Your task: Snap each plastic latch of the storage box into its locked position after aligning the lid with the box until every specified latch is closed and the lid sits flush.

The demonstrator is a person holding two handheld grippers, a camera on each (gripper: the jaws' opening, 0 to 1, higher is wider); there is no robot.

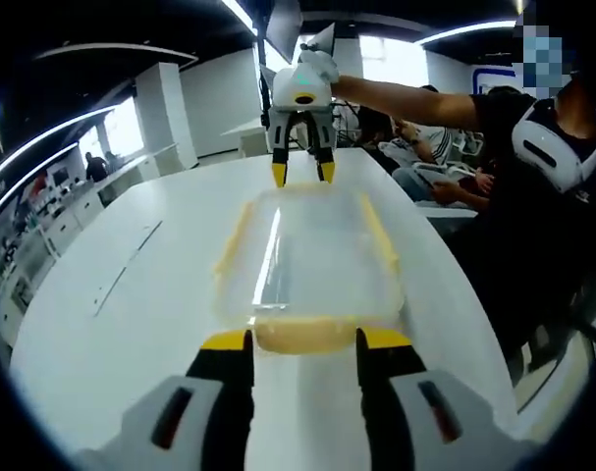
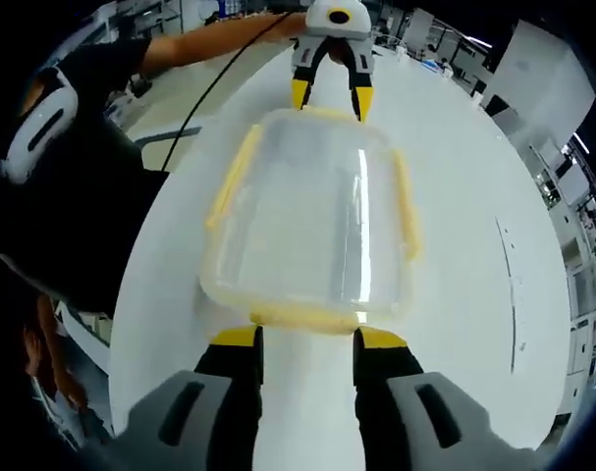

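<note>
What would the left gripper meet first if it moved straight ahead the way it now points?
Probably the yellow latch on the near end of the storage box, which lies right beyond the left gripper, between its open jaws. Whether they already touch is unclear.

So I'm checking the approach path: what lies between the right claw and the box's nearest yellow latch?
Nothing: in the right gripper view, just a short strip of bare white table separates the right claw from the near latch of the storage box.

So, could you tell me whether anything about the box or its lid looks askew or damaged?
Nothing stands out. The lid sits squarely on the storage box on the white table, with no visible cracks or spills. The left gripper and right gripper face the yellow end latches.
</note>
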